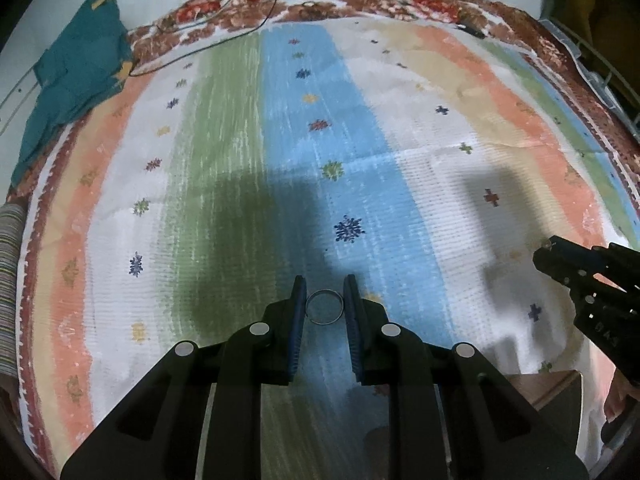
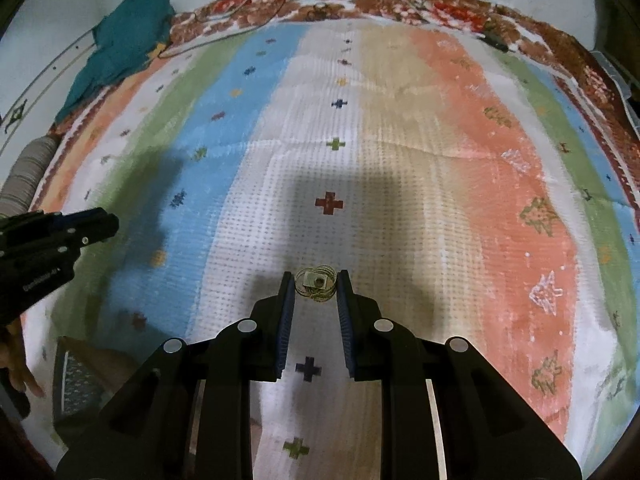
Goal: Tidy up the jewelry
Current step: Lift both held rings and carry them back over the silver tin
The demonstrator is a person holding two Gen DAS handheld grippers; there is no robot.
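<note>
In the left wrist view my left gripper (image 1: 323,290) is shut on a thin silver ring (image 1: 324,307), held between its blue-padded fingertips above the striped cloth (image 1: 280,128). In the right wrist view my right gripper (image 2: 315,284) is shut on a gold wire ring with a square setting (image 2: 316,283), pinched at its fingertips above the cloth (image 2: 400,140). The right gripper also shows at the right edge of the left wrist view (image 1: 584,280). The left gripper shows at the left edge of the right wrist view (image 2: 52,240).
A crumpled teal cloth (image 1: 76,80) lies at the far left corner, also in the right wrist view (image 2: 124,36). Thin cables (image 1: 256,12) run over the far edge. A brown box with a patterned side (image 2: 84,376) sits near left.
</note>
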